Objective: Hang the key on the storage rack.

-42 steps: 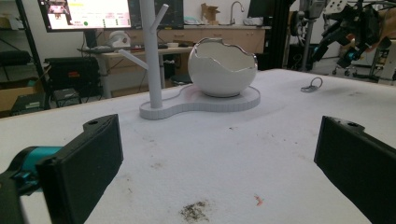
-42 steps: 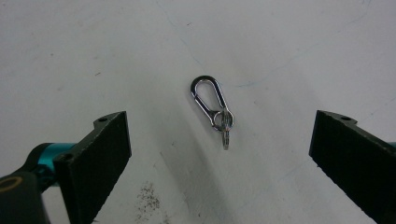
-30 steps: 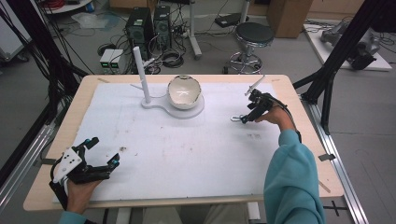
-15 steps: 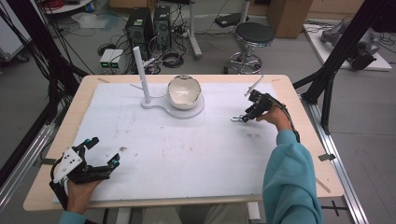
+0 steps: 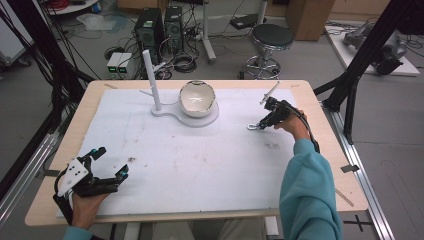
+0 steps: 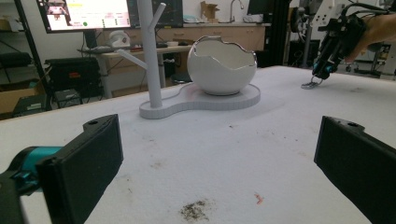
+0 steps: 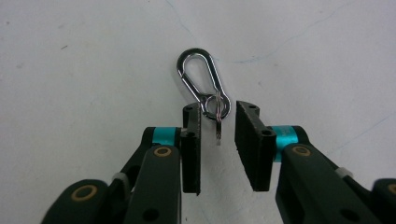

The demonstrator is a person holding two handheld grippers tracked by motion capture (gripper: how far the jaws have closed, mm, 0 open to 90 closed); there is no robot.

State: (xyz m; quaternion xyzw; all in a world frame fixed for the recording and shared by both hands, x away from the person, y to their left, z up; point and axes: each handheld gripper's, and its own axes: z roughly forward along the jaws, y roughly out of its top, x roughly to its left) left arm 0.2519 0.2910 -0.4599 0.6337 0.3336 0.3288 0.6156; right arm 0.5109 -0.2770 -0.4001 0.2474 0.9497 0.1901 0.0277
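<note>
Jaws of the right tongs stand slightly apart around a small ring linked to a silver carabiner just ahead, detail visible in the right gripper view. Left tongs gape wide; beyond them, an eggshell bowl on its stand.

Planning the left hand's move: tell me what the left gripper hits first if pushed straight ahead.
Probably the white stand base under the egg-shaped bowl; the left gripper has bare mat before it, though depth is uncertain.
</note>
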